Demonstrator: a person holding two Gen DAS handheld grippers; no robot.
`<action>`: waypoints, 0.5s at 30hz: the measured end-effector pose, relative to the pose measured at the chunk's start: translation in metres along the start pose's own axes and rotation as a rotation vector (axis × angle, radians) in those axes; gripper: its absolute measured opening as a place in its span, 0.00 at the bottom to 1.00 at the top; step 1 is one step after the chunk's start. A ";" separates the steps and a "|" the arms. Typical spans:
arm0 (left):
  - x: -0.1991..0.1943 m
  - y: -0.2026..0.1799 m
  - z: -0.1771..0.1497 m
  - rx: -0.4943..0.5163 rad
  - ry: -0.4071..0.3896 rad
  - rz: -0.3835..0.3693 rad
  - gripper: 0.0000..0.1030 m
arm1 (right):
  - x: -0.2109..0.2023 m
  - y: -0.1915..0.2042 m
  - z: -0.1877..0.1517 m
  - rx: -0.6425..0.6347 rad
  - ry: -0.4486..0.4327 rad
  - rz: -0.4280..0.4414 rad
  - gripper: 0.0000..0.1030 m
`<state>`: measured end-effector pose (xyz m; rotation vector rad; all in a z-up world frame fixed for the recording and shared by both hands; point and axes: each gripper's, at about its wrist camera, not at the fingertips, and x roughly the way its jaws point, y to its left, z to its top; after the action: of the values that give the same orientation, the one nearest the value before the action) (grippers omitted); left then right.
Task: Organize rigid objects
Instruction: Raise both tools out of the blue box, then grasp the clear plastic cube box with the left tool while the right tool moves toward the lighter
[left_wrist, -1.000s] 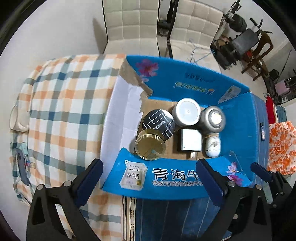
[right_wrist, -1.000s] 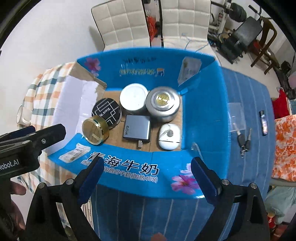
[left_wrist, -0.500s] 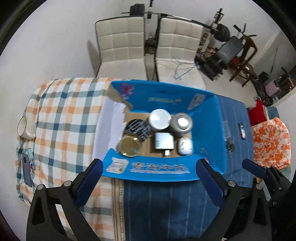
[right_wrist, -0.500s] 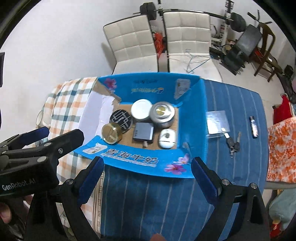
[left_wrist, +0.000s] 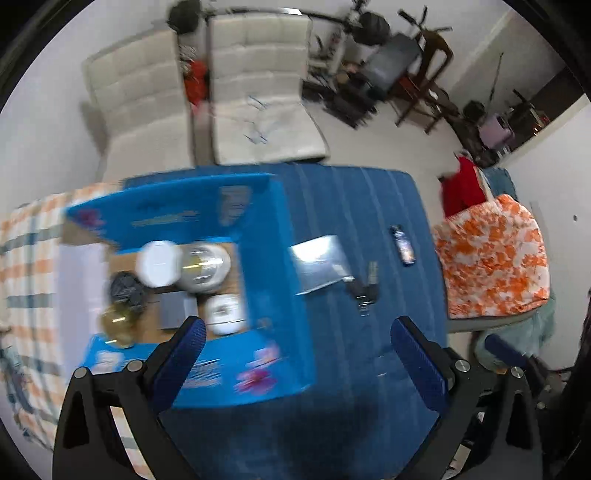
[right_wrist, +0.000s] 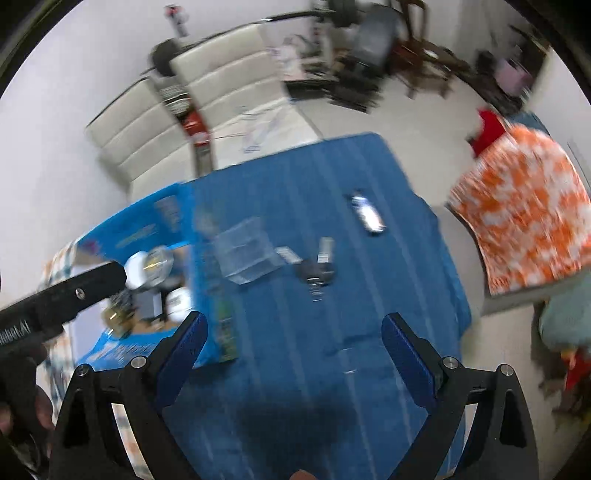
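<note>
Swung rightward since half a second ago, with the blue box (left_wrist: 273, 266) now off to the left and the striped blue cloth (left_wrist: 332, 424) filling the near field, all smeared by motion blur. Nearest, left gripper (left_wrist: 295, 354) spread wide and empty over the cloth; right gripper (right_wrist: 293, 349) likewise wide and empty, above bare cloth near the front edge. Farther in, left of centre, the box with flaps open, holding a white round tin (left_wrist: 159, 264), a silver tin (left_wrist: 205, 267), a dark round tin (left_wrist: 125, 290), a gold-lidded jar (left_wrist: 118, 326), a grey flat block (left_wrist: 173, 312) and a white case (left_wrist: 225, 314), packed close together. Right of the box, out on the cloth: a clear plastic bag (right_wrist: 245, 249), just beside it a bunch of keys (right_wrist: 317, 271), then, nearer the right edge, a small dark stick-shaped item (right_wrist: 365, 214), too blurred to identify. Beyond the far edge, two white padded chairs (left_wrist: 258, 92).
</note>
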<state>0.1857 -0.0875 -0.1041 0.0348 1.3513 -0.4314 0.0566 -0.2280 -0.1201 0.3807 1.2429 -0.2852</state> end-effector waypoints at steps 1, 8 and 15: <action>0.014 -0.010 0.010 0.005 0.026 0.001 1.00 | 0.007 -0.015 0.003 0.024 0.008 -0.001 0.94; 0.114 -0.051 0.060 0.033 0.204 0.103 1.00 | 0.049 -0.085 0.036 0.103 0.017 -0.036 0.94; 0.174 -0.090 0.080 0.109 0.237 0.208 1.00 | 0.089 -0.101 0.051 0.093 0.064 -0.036 0.94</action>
<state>0.2584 -0.2406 -0.2309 0.3223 1.5375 -0.3319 0.0858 -0.3416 -0.2042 0.4510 1.3030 -0.3650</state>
